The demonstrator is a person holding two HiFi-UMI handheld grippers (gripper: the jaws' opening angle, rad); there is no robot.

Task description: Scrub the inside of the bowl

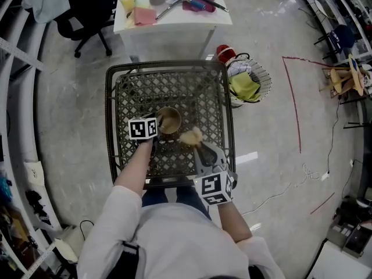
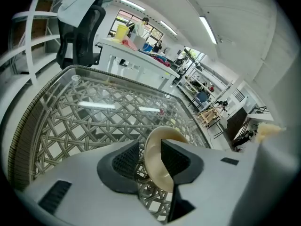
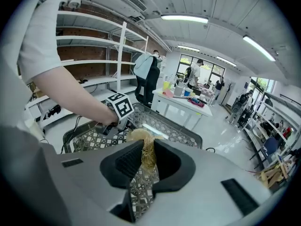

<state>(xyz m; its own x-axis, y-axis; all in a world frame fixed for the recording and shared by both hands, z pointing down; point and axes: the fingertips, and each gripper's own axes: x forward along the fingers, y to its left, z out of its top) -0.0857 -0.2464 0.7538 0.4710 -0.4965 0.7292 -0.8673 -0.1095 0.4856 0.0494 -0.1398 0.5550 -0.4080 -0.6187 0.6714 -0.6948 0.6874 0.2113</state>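
Observation:
A tan bowl (image 1: 168, 121) stands on a woven lattice table (image 1: 125, 97) in front of me. In the left gripper view the bowl (image 2: 162, 166) has its near rim between the two jaws of my left gripper (image 2: 149, 147). The left pad stands a little off the wall, so that gripper is open. In the head view the left gripper (image 1: 156, 132) sits at the bowl's left edge. My right gripper (image 1: 199, 145) is shut on a tan fibrous scrubber (image 1: 192, 136), just right of the bowl. The scrubber (image 3: 145, 142) pokes up from the right gripper (image 3: 148, 154).
A dark frame rims the lattice table (image 2: 70, 121). Behind it stands a white table (image 1: 174, 16) with several colourful items. A wire basket (image 1: 249, 81) with a yellow cloth and a red object (image 1: 225, 53) stand on the floor at the right. An office chair (image 1: 87, 13) is at the back left.

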